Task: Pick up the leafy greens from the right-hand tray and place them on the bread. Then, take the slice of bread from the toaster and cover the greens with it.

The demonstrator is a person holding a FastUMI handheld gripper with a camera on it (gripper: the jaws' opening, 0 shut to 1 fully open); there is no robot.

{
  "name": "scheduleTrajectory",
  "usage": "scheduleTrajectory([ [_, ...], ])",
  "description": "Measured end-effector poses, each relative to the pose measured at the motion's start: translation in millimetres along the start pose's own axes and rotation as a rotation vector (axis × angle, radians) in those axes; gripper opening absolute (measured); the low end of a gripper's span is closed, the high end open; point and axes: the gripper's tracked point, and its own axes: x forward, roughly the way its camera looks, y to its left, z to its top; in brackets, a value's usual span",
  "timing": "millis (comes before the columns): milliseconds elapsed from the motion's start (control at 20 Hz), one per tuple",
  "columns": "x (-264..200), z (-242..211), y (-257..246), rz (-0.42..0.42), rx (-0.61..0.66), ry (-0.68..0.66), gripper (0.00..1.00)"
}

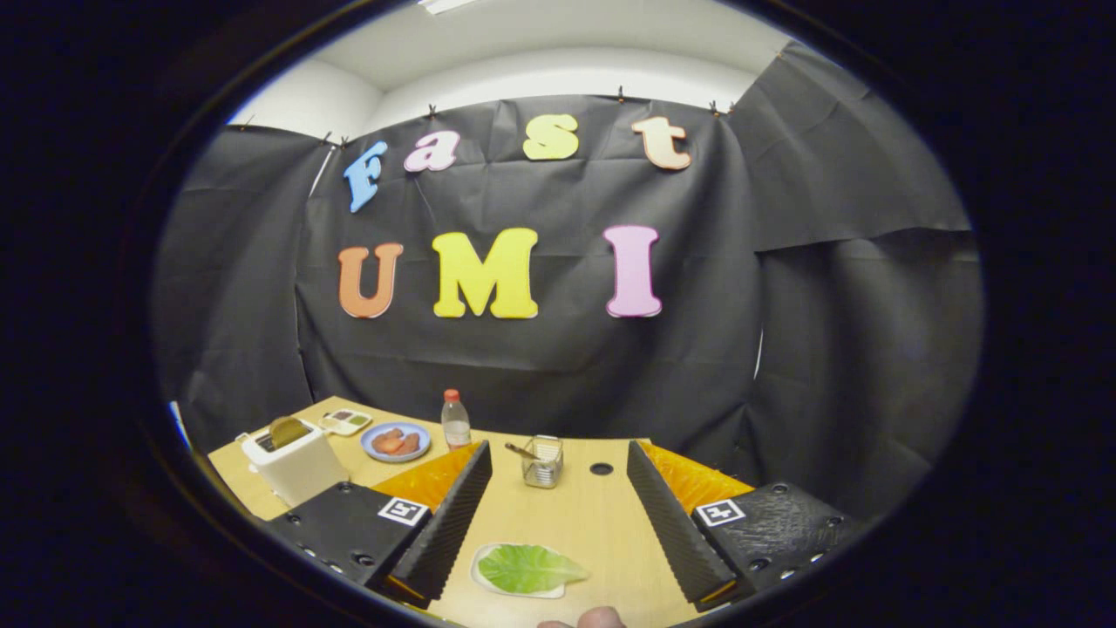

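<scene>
**A:** Where is the gripper (558, 523), and what is it doing?

**B:** It hangs above a pale wooden table (602, 523), looking forward along its two fingers. The fingers are spread wide apart and hold nothing. Bare tabletop lies in the gap between them.

**A:** And the leafy greens?

**B:** One green leaf (529, 568) already lies flat on a pale slice of bread (488, 586), low between the fingers and closer to the left one. Neither finger touches it. With the leaf resting there and the jaws released, the first half of the task looks done.

**A:** What about the second slice?

**B:** A white toaster (295, 464) stands well off to the left, beyond the left finger. A browned slice (289, 430) pokes up out of its slot, upright, so its top edge is free to be pinched from above. I judge that to be the next target, which would explain why the fingers are open.

**A:** Anything else on the table?

**B:** A blue plate (396, 441) with reddish food sits just right of the toaster, a small tray (345, 422) behind it. A clear bottle with a red cap (455, 419) stands near the plate. A small wire basket (542, 461) sits straight ahead, beyond the fingers. A fingertip (600, 618) of the person holding the tool shows nearest the camera.
</scene>
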Motion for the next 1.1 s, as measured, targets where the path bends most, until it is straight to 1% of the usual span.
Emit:
scheduleTrajectory([
  [150,8,-51,1,0.023,-0.016,0.101,0.95],
  [350,23,-135,-1,0.062,0.032,0.267,0.95],
  [500,44,-187,-13,0.065,0.049,0.357,0.95],
  [650,64,-232,-23,0.063,0.104,0.455,0.95],
  [750,75,-256,-25,0.071,0.151,0.506,0.96],
  [900,89,-280,-26,0.082,0.197,0.561,0.94],
  [1050,101,-290,-20,0.099,0.207,0.586,0.90],
  [1100,103,-292,-19,0.103,0.199,0.596,0.85],
])
